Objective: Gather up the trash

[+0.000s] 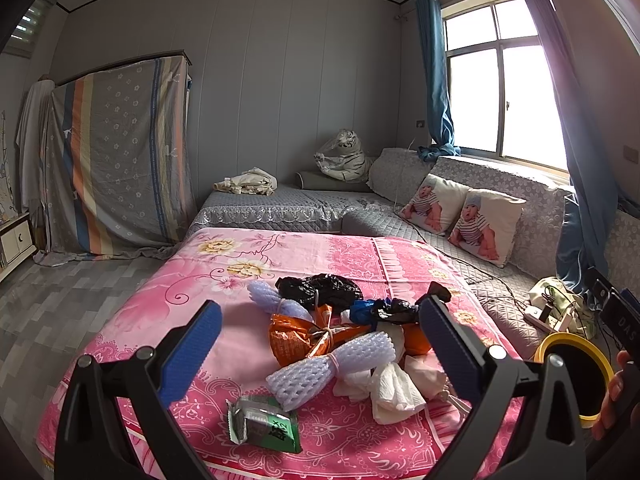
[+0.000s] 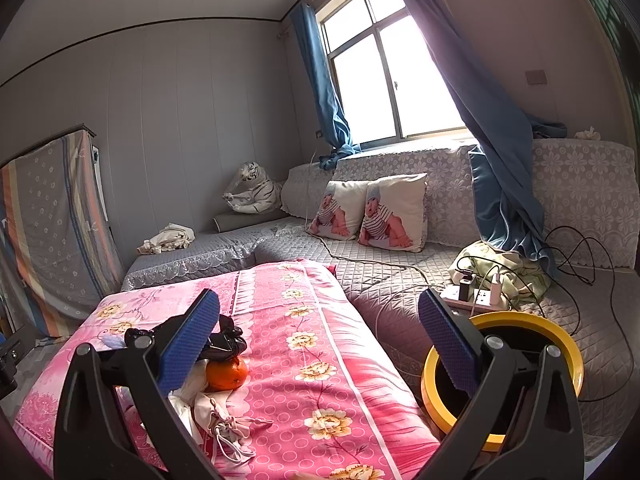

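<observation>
One yellow-rimmed bin sits just right of the pink bedspread, and we can't see anything inside its dark interior. The trash pile on that bedspread mixes foam nets, black bags, tissues and orange wrappers. Our left gripper and right gripper both hang spread wide, empty.

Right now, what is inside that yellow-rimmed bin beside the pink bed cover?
The yellow-rimmed bin shows only a dark interior, and the right tongs cover part of its opening. Whether any trash lies inside cannot be seen.
</observation>
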{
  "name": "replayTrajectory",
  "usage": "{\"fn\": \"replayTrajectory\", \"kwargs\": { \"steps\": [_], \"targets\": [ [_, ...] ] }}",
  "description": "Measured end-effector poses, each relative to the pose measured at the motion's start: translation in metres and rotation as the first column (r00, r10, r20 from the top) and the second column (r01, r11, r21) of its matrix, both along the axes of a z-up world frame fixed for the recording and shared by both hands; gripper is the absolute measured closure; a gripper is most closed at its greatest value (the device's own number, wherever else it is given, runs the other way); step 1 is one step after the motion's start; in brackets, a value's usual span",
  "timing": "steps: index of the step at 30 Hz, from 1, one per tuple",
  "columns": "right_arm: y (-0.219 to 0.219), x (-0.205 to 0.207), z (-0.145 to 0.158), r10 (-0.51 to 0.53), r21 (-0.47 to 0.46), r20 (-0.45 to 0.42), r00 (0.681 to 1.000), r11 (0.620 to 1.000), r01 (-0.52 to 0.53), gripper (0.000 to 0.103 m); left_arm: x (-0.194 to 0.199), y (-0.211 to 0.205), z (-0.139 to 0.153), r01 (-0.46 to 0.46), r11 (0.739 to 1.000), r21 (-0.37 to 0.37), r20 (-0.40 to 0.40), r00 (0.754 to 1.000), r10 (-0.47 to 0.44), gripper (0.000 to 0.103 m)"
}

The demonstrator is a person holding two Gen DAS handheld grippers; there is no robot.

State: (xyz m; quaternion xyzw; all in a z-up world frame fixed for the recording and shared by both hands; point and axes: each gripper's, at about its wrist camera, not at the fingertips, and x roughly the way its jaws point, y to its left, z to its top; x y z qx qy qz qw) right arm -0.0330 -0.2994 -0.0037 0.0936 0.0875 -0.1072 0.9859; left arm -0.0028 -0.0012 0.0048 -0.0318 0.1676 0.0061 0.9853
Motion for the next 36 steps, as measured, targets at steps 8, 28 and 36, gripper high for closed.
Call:
{"fn": "replayTrajectory", "kwargs": {
  "steps": [8,28,36],
  "targets": [
    [0.0001,0.0013,-0.0022,0.000,0.006,-0.007,1.000,1.000,0.000,0.008,0.0008,0.0007,-0.0018,0.002,1.000,-0.009,-0.009,1.000,-0.002,0.007],
    [0.0014,0.0030,-0.0043,0.006,0.015,-0.013,1.000,1.000,-0.005,0.008,0.0014,0.0014,-0.0038,-0.001,1.000,-0.008,-0.014,1.000,0.001,0.007],
    [0.0012,0.0033,-0.0040,0.006,0.015,-0.014,1.000,1.000,-0.006,0.008,0.0016,0.0006,-0.0052,0.000,1.000,-0.007,-0.019,1.000,0.000,0.007]
  ]
}}
